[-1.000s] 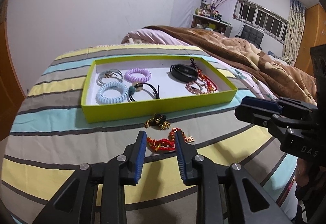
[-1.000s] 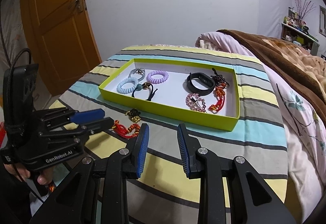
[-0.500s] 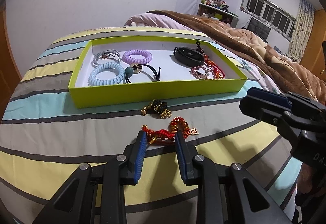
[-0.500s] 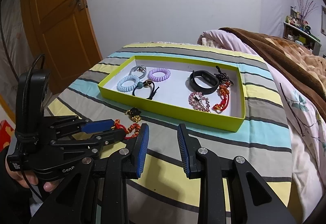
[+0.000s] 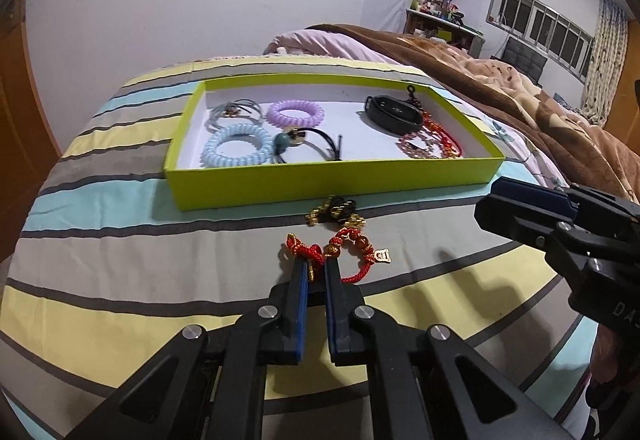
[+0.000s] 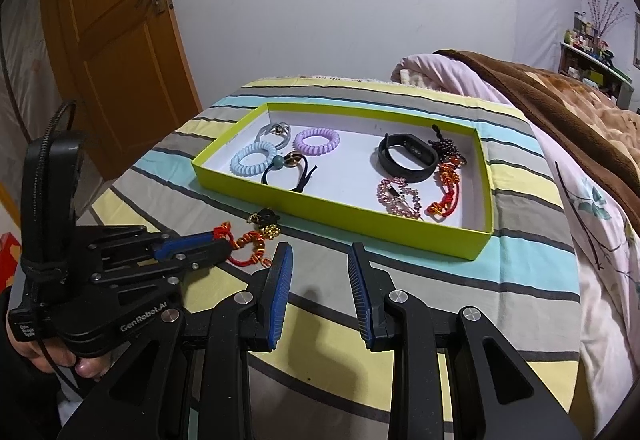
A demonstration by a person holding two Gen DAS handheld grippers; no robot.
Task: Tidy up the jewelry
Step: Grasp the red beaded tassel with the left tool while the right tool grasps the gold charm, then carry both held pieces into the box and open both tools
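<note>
Red braided cord bracelet with gold beads (image 5: pixel 340 252), limp and light on the striped bedspread (image 5: pixel 120 240) near the lime-green tray (image 5: pixel 332 180), is pinched at its knotted left end by the left gripper (image 5: pixel 316 272), best taken there; right gripper (image 6: pixel 318 268) gapes empty.

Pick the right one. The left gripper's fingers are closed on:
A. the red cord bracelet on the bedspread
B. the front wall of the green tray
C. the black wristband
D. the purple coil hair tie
A. In the left wrist view the left gripper has its fingers pinched on the red cord bracelet, which lies on the striped bedspread in front of the green tray.
</note>
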